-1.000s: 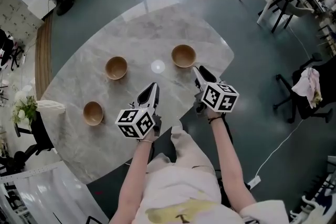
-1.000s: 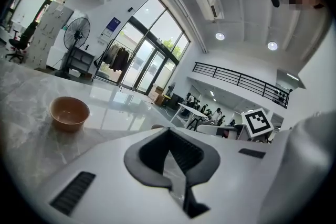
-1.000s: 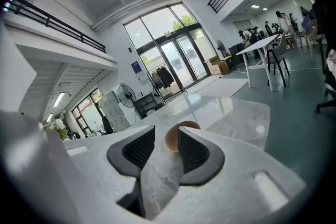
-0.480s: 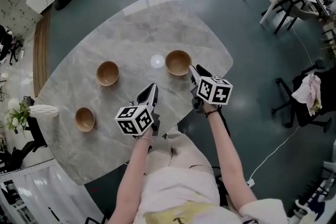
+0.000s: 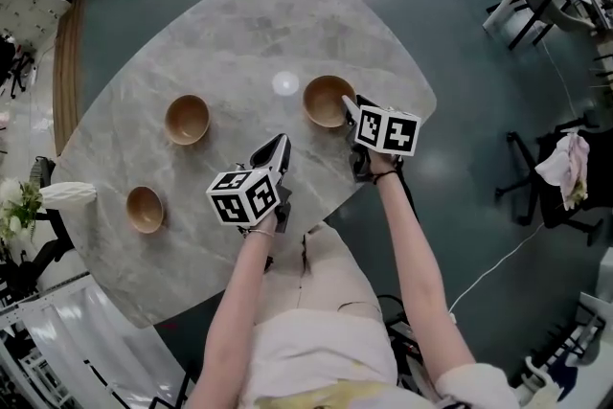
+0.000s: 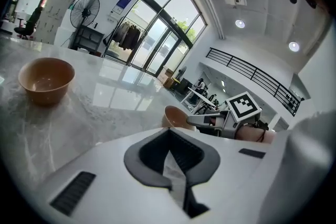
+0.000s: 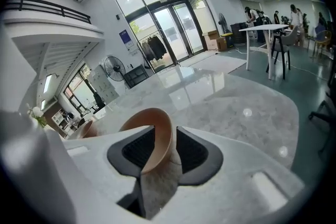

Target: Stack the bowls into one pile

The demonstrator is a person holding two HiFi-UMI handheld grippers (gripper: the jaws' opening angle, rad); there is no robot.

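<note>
Right gripper view: the right gripper (image 7: 166,145) has its fingers (image 7: 193,152) spread wide astride the rim of the right-hand bowl (image 7: 152,123), seemingly not quite pressing it. The left gripper (image 6: 169,150), its fingers drawn together and empty, hangs over the bench (image 5: 249,34). A middle bowl (image 5: 187,118) and a left bowl (image 5: 145,209) stand well apart.

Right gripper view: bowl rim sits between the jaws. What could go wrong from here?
1. The right hand-held gripper is open, straddling only one side of the bowl; a one-sided pinch may tilt or slip on lifting.
2. The table looks glossy, so closing off-centre could slide the bowl.
</note>
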